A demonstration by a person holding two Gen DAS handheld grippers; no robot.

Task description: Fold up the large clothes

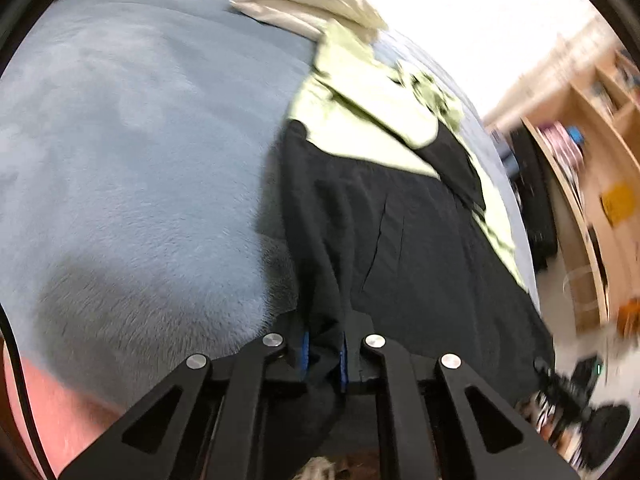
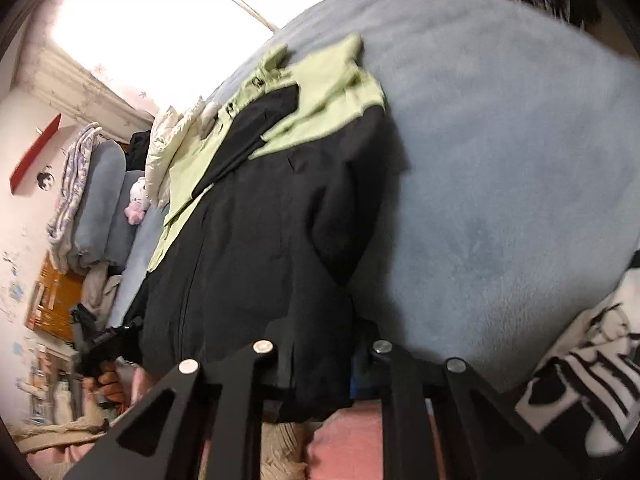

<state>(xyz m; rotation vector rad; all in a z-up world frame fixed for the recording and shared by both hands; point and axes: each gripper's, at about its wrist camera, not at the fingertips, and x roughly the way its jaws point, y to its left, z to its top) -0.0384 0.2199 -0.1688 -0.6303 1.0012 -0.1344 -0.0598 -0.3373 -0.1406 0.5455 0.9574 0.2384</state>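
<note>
A large black and pale green jacket [image 1: 384,216] lies spread on the blue-grey fleece bed cover [image 1: 132,152]. My left gripper [image 1: 324,354] is shut on the jacket's black hem near the bed's front edge, with cloth bunched between its blue pads. In the right wrist view the same jacket [image 2: 256,216] stretches away from me. My right gripper [image 2: 320,368] is shut on another part of the black hem, and the cloth hides most of its fingers. The left gripper [image 2: 100,348] shows at the far left there, in a hand.
A cream pillow [image 1: 304,4] lies at the head of the bed. Wooden shelves [image 1: 592,168] stand to the right. Folded bedding and a plush toy [image 2: 138,200] sit beyond the jacket. A black and white cloth [image 2: 592,380] lies at the right. Pink fabric [image 2: 352,448] is below.
</note>
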